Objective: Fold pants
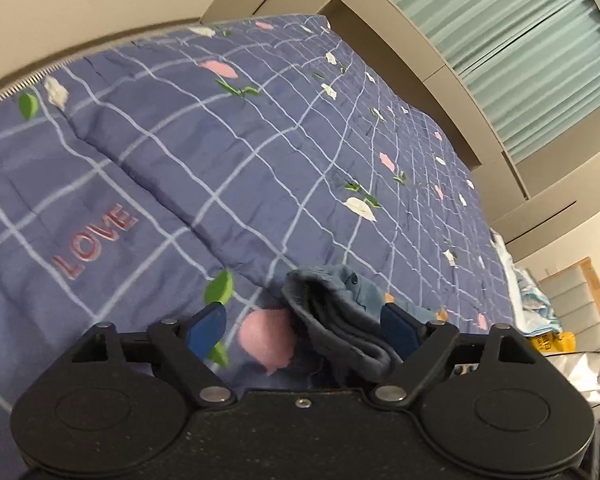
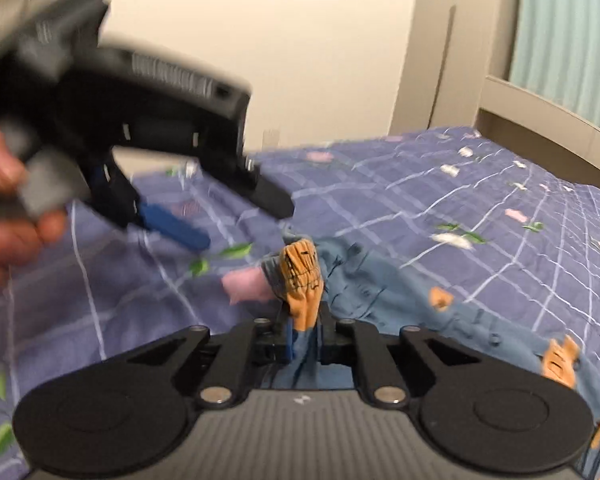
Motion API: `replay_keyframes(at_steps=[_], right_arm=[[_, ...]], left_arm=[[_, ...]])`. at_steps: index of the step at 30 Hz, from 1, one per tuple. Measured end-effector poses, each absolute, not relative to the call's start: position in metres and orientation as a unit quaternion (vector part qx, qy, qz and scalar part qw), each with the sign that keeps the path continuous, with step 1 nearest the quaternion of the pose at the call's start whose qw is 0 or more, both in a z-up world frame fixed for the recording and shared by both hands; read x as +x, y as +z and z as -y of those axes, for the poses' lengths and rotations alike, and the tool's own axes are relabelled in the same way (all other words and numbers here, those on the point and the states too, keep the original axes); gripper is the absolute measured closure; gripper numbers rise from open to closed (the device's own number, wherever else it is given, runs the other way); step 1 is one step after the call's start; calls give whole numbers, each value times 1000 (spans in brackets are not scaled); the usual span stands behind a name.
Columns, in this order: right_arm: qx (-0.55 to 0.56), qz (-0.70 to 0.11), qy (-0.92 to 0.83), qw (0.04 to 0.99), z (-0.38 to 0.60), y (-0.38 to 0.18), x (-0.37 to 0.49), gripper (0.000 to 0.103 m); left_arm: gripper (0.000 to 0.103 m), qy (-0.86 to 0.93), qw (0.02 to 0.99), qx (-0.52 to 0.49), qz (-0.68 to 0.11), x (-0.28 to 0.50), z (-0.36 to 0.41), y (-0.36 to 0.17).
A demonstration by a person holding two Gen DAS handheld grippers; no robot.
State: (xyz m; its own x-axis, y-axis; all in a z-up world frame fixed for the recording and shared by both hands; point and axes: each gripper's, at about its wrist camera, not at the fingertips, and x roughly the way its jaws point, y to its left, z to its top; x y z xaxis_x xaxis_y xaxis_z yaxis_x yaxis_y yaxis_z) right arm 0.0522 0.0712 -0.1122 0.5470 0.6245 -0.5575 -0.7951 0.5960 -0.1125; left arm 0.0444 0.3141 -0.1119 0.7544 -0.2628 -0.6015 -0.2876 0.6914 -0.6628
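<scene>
Blue denim pants (image 2: 380, 292) with orange patches lie crumpled on the purple checked quilt (image 2: 460, 184). My right gripper (image 2: 305, 320) is shut on a bunched fold of them that carries an orange patch. In the right wrist view, my left gripper (image 2: 236, 220) hangs blurred above the quilt to the left of that fold, jaws open and nothing between them. In the left wrist view, the left gripper (image 1: 300, 328) stands open over the quilt (image 1: 220, 140). A folded edge of the pants (image 1: 332, 304) rests beside its right pad (image 1: 396, 328), not pinched.
A person's hand (image 2: 4, 208) holds the left gripper at the left edge. A window with a teal curtain (image 1: 520, 40) runs along the far side of the bed. A yellow packet (image 1: 548, 340) and light cloths (image 1: 536, 304) sit past the bed's right end.
</scene>
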Motion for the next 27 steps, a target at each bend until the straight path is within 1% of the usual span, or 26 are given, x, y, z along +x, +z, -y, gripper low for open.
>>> replay_keyframes(at_steps=[4, 5, 6, 7, 8, 10, 11, 16, 18, 22, 24, 27], right_arm=[[-157, -228, 424, 862, -57, -103, 42, 92], [-159, -226, 429, 860, -57, -102, 39, 92], [-166, -223, 433, 858, -58, -102, 35, 92], [-175, -219, 436, 855, -61, -103, 33, 92], [-181, -219, 438, 853, -62, -104, 32, 92], [-184, -221, 437, 852, -60, -106, 26, 92], [-182, -224, 437, 852, -61, -106, 29, 92], [-182, -231, 436, 850, -63, -111, 33, 92], [-181, -236, 438, 849, -64, -113, 33, 89], [-177, -244, 440, 846, -60, -115, 41, 76], [-167, -246, 440, 847, -50, -112, 40, 63], [-147, -244, 445, 849, -29, -104, 42, 59]], left_arm=[[14, -17, 828, -451, -333, 58, -308, -120], [14, -19, 824, -459, -332, 63, -305, -122], [17, -17, 823, -460, -333, 67, -302, -124], [29, -17, 822, -458, -337, 70, -300, -125], [38, -19, 820, -455, -346, 75, -297, -126], [78, -27, 819, -446, -361, 81, -291, -128], [82, -24, 823, -434, -366, 82, -287, -128], [84, -7, 842, -387, -375, 81, -280, -126], [84, -5, 850, -369, -376, 81, -277, -124], [84, -5, 856, -354, -376, 82, -276, -119], [84, -6, 858, -352, -375, 83, -276, -118], [84, -8, 858, -350, -375, 85, -276, -118]])
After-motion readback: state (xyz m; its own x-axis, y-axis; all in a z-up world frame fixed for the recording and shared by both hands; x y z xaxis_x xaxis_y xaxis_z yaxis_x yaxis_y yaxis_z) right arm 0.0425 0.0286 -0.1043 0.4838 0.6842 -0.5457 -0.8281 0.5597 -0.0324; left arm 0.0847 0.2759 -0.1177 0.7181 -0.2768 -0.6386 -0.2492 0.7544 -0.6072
